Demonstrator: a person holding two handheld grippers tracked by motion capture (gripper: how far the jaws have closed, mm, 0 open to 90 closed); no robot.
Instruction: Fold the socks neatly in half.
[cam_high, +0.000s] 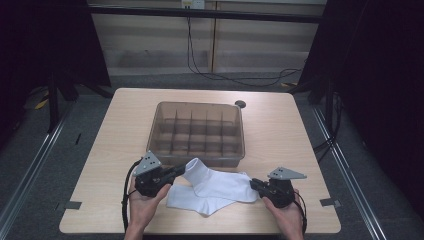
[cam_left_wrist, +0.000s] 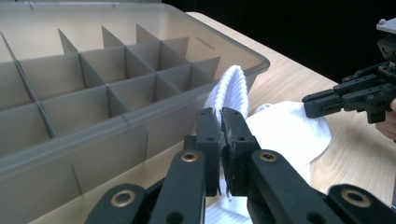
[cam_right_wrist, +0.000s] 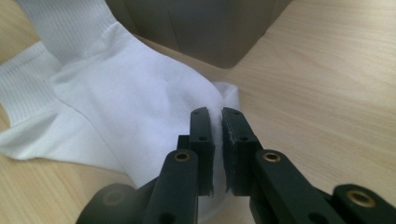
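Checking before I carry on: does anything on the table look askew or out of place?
Nothing stands out. Two white socks lie overlapped before the divided bin; the left gripper pinches a cuff, the right gripper a toe end.

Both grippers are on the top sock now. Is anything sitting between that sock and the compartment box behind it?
Nothing visible. The left gripper pinches the top sock at its cuff, the right gripper at its toe end. The compartment box stands directly behind, its near wall beside the cuff; its visible cells look empty.

The black two-jaw left gripper (cam_high: 176, 171) is held level, jaws pinched together; the black right gripper (cam_high: 254, 183) is likewise clamped, pointing inward.
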